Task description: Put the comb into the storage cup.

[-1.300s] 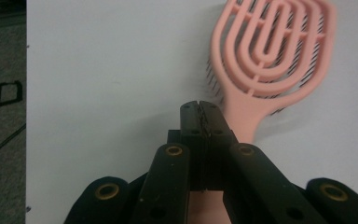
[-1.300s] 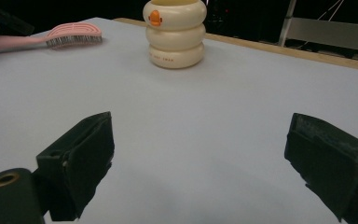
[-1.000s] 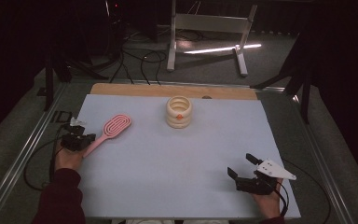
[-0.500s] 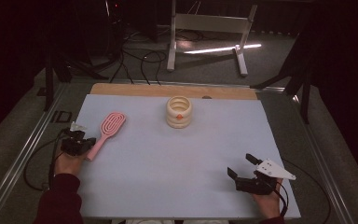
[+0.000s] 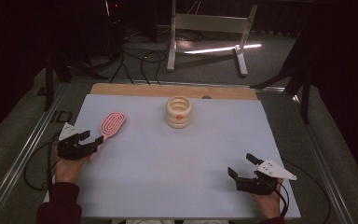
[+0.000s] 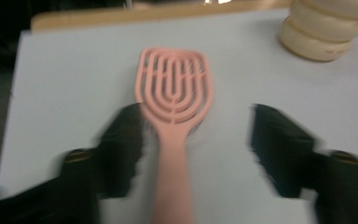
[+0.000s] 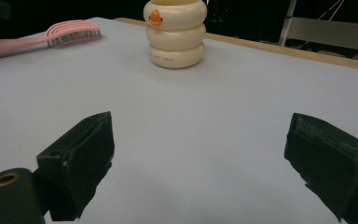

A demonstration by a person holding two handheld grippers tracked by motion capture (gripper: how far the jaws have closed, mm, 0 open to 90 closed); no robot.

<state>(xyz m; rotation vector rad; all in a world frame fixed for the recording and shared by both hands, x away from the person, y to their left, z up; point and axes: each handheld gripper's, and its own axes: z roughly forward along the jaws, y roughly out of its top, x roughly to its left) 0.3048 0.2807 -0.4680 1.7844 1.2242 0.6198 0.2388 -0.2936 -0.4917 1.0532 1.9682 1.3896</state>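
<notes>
A pink hairbrush (image 5: 113, 122) lies flat on the pale mat (image 5: 177, 163) at the left, its handle pointing back toward my left gripper (image 5: 92, 139). In the left gripper view the brush handle (image 6: 172, 177) lies between the jaws, which have just been opening and stand well apart from it; the left gripper (image 6: 198, 149) is open. A cream ribbed container (image 5: 179, 112) with an orange mark stands upright at the far middle. My right gripper (image 5: 240, 164) rests near the front right, open, with only bare mat between its jaws (image 7: 200, 158).
A wooden board edge (image 5: 168, 89) runs along the mat's far side. Metal rails (image 5: 23, 154) flank the table. A metal stand (image 5: 205, 28) and cables lie on the floor beyond. The right gripper view also takes in the container (image 7: 175, 35) and the brush (image 7: 70, 30).
My left gripper, shut on the brush handle before, has opened and let it go. The brush head swung slightly left and now lies still. The right gripper has not moved.
</notes>
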